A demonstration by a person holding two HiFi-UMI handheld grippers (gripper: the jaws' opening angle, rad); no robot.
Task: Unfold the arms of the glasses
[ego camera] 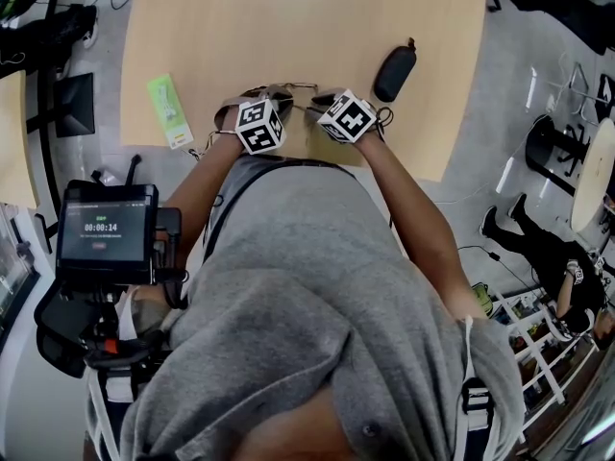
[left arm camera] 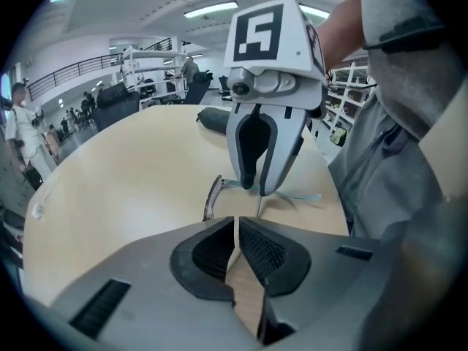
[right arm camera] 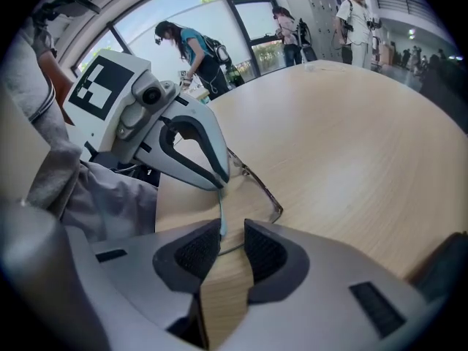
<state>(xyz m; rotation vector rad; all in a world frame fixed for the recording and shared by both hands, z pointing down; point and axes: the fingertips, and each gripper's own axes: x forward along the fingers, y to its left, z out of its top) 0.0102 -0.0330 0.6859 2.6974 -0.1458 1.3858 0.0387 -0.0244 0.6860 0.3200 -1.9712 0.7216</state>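
A bare wooden surface (ego camera: 288, 17) stretches away from the person. A dark case (ego camera: 394, 71) lies to the right, and a green pack (ego camera: 169, 110) lies at the left edge. Both are well apart from the work. A screen (ego camera: 106, 224) hangs at the person's left hip, off the surface. Nothing stands between the tools and the glasses (right arm camera: 272, 199), though the marker cubes hide most of the frame from above.

The glasses sit at the near edge, between the two tools. The left tool (left arm camera: 235, 225) has its jaws pressed together, and the tips meet on the frame's end where a teal arm (right arm camera: 220, 221) begins. The right tool (right arm camera: 232, 240) has its jaws apart. The arm runs down between them and rests against the left pad.
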